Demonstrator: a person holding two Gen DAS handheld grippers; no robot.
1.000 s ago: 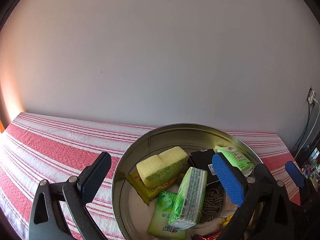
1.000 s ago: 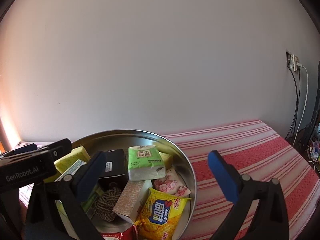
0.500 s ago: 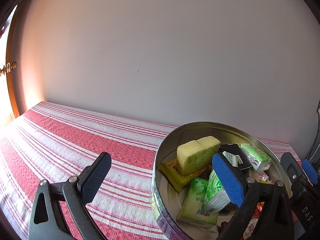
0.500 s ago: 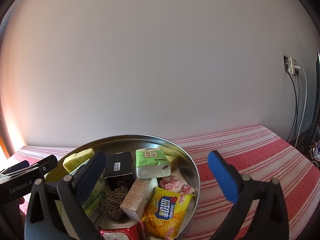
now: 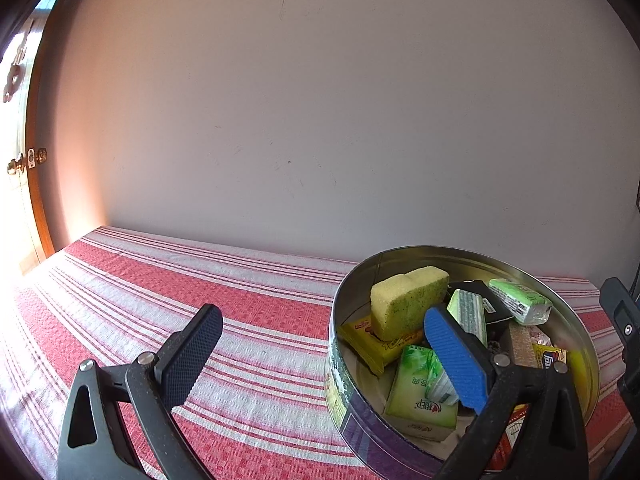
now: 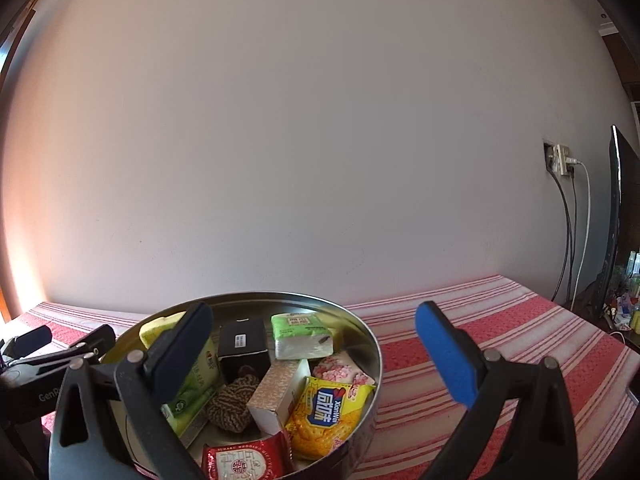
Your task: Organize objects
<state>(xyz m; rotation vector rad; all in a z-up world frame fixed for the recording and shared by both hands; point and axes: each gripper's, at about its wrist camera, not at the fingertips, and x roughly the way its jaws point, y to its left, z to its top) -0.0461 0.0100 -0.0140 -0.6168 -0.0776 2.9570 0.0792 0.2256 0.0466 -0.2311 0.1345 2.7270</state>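
Note:
A round metal tin stands on the red-and-white striped cloth and holds several items: a yellow sponge, green tissue packs, a black box, a rope ball, a yellow biscuit pack and a red packet. My left gripper is open and empty; its right finger is over the tin's left part, its left finger over the cloth. My right gripper is open and empty, straddling the tin's right side.
The striped cloth stretches left and right of the tin. A plain wall stands close behind. A wall socket with cables and a dark screen edge are at the far right. A wooden door frame is at the left.
The left gripper has moved left, so the tin slid from the centre to the right of its view. The right gripper has pulled back slightly. Both stayed open.

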